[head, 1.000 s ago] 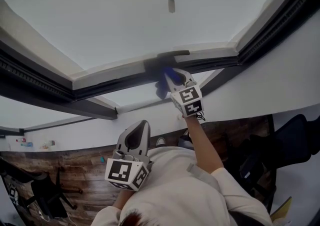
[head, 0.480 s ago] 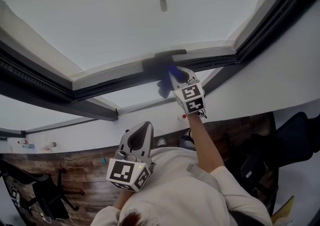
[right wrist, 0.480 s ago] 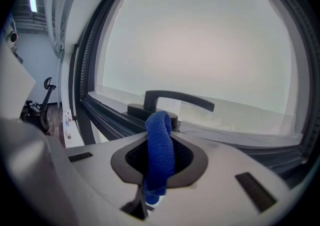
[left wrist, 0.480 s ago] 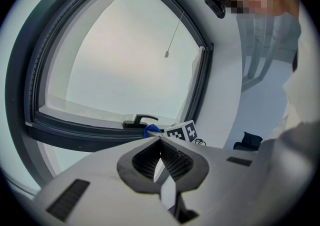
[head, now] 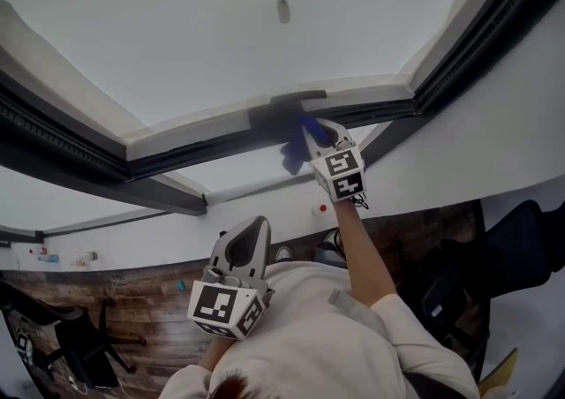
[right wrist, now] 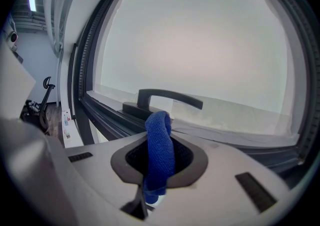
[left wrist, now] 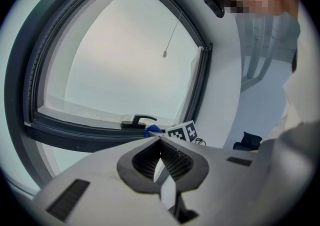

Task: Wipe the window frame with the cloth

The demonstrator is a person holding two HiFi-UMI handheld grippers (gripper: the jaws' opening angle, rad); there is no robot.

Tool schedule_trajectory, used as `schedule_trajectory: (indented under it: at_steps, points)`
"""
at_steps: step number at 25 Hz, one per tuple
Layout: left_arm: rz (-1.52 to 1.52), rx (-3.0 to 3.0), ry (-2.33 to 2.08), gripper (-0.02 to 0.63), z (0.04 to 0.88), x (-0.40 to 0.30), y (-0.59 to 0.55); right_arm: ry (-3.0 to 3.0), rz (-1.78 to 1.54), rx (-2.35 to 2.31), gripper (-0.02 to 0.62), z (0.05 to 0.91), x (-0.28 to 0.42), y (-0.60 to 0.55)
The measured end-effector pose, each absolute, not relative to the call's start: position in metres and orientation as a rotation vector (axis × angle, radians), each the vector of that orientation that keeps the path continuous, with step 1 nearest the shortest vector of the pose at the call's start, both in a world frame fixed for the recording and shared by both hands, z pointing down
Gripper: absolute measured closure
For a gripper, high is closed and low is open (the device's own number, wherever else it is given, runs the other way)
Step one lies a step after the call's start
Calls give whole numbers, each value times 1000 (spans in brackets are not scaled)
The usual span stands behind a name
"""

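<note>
Right tool [right wrist: 159, 137] pinches the cloth [right wrist: 160, 157] beside the handle [right wrist: 170, 97] — it should press flat along the frame [head: 212, 137]. Left tool [left wrist: 160, 142] closed, empty.

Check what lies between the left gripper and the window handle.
Between the left gripper and the handle sits the right gripper, shut on the cloth; the left gripper view shows it.

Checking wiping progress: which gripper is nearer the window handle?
Right. The right gripper, shut on the cloth, is close by the handle; the left gripper hangs far back, near the person's torso.
</note>
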State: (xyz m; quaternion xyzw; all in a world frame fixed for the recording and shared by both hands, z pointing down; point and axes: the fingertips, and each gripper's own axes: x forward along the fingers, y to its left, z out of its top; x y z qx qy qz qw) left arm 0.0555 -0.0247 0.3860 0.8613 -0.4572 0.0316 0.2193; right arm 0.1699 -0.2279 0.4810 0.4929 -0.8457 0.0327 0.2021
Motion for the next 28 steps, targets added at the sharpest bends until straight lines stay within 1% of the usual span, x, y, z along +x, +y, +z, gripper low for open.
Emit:
schedule_trajectory:
  at_steps: [28]
  points:
    - [63, 2371, -1241, 601, 387, 63, -30, -2327, 121, 1443, 546, 482, 209, -232]
